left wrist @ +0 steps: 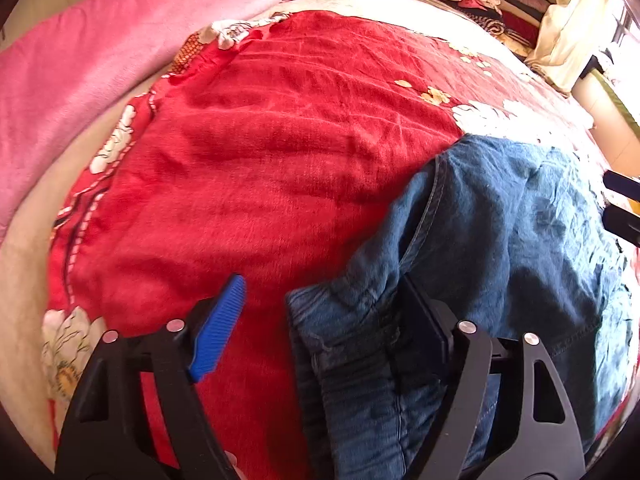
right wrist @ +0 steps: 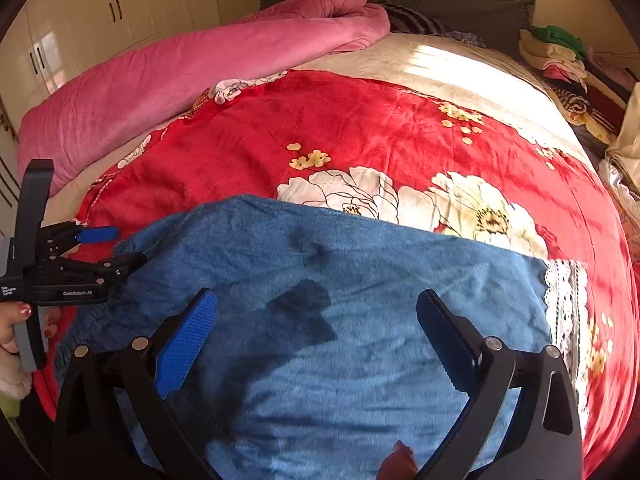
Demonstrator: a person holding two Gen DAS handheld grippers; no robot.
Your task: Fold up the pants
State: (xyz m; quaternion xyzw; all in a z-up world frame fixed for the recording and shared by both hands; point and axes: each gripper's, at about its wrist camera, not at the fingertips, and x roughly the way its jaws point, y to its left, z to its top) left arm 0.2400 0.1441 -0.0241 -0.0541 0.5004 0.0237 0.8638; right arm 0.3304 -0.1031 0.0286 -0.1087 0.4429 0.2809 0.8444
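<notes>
Sunlit and cluttered, the bedroom has a bed (right wrist: pixel 452 64) spread with a red flowered blanket (left wrist: pixel 280 140); a rolled pink quilt (right wrist: pixel 192 64) lies along its far left side, a stack of folded clothes (right wrist: pixel 556 52) sits at the far right corner, and pale cupboards (right wrist: pixel 116 12) stand behind.

The jeans (right wrist: pixel 360 280) lie flat on the blanket directly below and ahead of the right tool (right wrist: pixel 316 336), their long axis running across its view from left to right. A white lace edge (right wrist: pixel 564 300) of another cloth shows beside their right end.

The right tool hangs over the middle of the denim with its jaws spread wide and nothing between them except the cloth lying below; its pads do not press on anything.

The left tool (left wrist: pixel 324 328) sits at the jeans' left end. In its own view the blue-padded finger (left wrist: pixel 218 328) stands over bare blanket, while the dark finger rests against the bunched denim edge (left wrist: pixel 344 320) that lies between the jaws. The jaws are partly open, and I cannot tell whether the dark pad merely touches the cloth; no pinch is made. Seen from the right wrist, a hand (right wrist: pixel 12 340) holds this tool just beside the jeans' left end.

Judging by the layout, the left tool is the nearer one to a graspable end, and the coming fold would probably carry that end along the long axis toward the right.
</notes>
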